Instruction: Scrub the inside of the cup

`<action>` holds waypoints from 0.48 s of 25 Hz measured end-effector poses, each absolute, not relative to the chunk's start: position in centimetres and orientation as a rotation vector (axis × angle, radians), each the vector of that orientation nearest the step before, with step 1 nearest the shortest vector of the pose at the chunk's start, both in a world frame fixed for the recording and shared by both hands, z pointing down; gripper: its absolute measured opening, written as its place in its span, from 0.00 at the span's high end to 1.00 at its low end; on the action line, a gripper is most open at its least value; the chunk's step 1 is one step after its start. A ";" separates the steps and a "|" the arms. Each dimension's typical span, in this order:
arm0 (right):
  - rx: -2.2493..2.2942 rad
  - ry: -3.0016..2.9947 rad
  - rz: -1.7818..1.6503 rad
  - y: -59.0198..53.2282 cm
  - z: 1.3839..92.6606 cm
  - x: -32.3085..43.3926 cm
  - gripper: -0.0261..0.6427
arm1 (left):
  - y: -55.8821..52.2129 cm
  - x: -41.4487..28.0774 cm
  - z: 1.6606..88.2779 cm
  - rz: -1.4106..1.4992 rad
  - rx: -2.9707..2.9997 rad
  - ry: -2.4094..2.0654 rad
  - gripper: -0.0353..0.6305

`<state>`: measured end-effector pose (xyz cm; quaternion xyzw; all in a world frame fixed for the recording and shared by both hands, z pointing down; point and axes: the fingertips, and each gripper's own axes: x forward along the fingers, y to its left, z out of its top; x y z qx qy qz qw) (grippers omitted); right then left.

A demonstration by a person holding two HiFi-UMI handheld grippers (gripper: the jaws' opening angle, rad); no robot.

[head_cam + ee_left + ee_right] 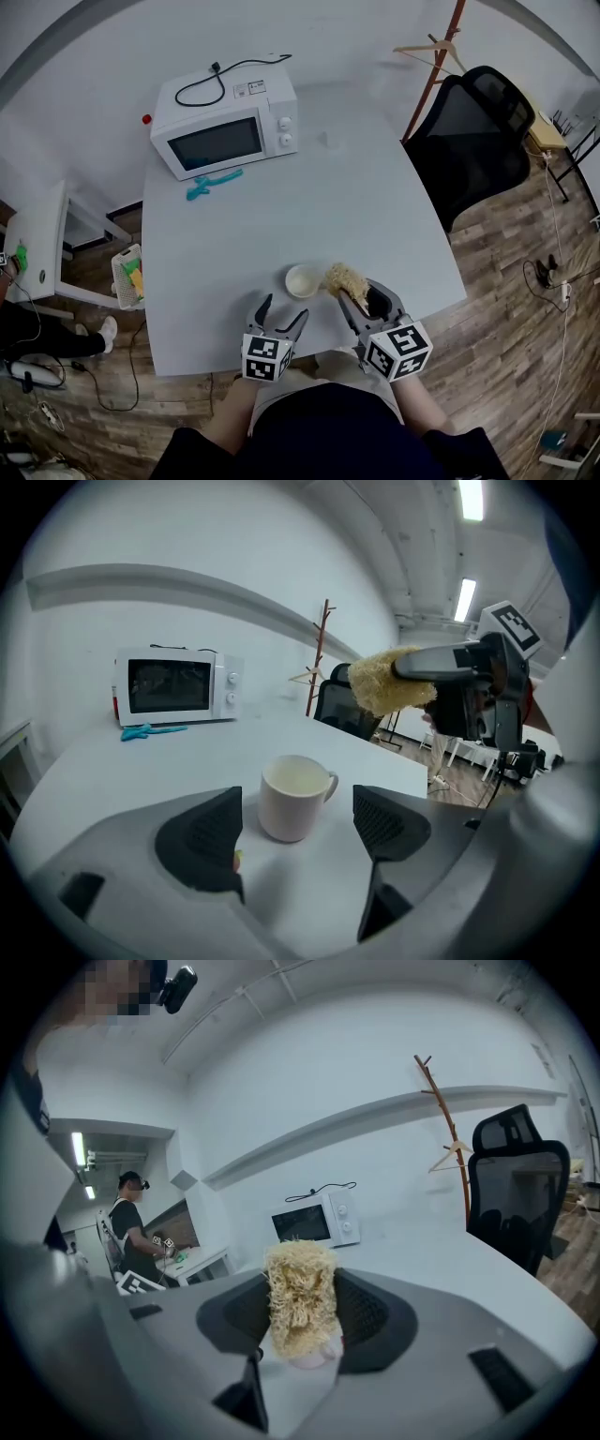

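A white cup [303,280] stands upright on the white table [281,216], handle to the right in the left gripper view. My left gripper [283,309] sits low behind it, open, with the cup [295,797] just ahead between the jaw tips and clear of both pads. My right gripper [354,292] is shut on a yellow fibrous scrubber [345,278], held right of the cup and a little above its rim. In the left gripper view the scrubber [389,682] hangs above the cup. The right gripper view shows the scrubber [300,1297] clamped between the pads, mostly hiding the cup [317,1358].
A white microwave [225,122] stands at the table's far left, with a teal tool [213,184] in front of it. A black office chair [478,131] and a wooden coat stand [436,66] are at the far right. A person [131,1222] stands at another table.
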<state>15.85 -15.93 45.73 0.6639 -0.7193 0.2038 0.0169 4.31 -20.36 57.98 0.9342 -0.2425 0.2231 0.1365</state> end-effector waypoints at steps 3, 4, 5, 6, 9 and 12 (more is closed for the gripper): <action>2.012 -2.257 0.646 -16.3 46.1 16.9 0.69 | -20.7 5.3 59.4 0.661 2.675 -0.758 0.39; 1.994 -2.264 0.649 -16.4 46.2 17.3 0.69 | -20.8 5.6 59.9 0.668 2.665 -0.776 0.38; 1.977 -2.271 0.651 -16.6 46.3 17.6 0.70 | -21.0 6.0 60.4 0.676 2.656 -0.794 0.37; 1.963 -2.278 0.653 -16.7 46.4 17.9 0.69 | -21.1 6.3 60.9 0.687 2.647 -0.810 0.36; 1.923 -2.297 0.660 -17.2 46.8 18.8 0.70 | -21.6 7.2 62.2 0.708 2.636 -0.842 0.33; 1.875 -2.316 0.666 -17.5 47.2 19.4 0.70 | -22.1 8.1 63.2 0.706 2.621 -0.882 0.31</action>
